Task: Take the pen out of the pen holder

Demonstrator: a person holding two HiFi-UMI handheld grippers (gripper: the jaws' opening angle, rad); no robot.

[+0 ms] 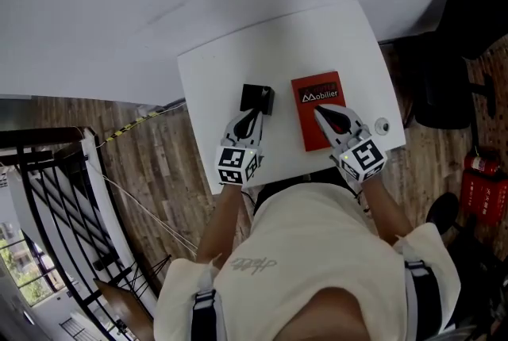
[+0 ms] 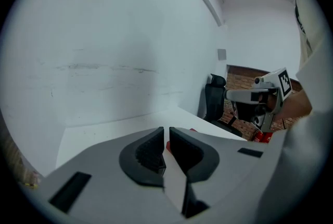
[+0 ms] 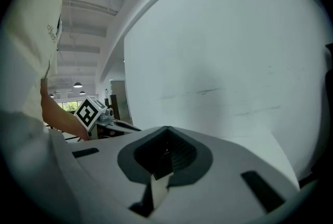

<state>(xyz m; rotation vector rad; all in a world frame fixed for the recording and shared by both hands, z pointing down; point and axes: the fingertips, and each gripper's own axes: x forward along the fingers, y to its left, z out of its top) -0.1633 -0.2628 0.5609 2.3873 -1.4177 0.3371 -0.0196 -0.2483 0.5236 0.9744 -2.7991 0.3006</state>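
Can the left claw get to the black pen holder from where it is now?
Probably yes. The left claw sits right in front of the pen holder, with nothing between them; the red book lies clear to its right.

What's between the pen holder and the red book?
Nothing: the head view shows only a bare strip of white table between pen holder and red book.

White table (image 1: 230,78), black pen holder (image 1: 257,99), red book (image 1: 320,97)

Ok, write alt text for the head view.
Seen from above, a person holds the left gripper by a black pen holder and the right gripper over a red book, both on a white table.
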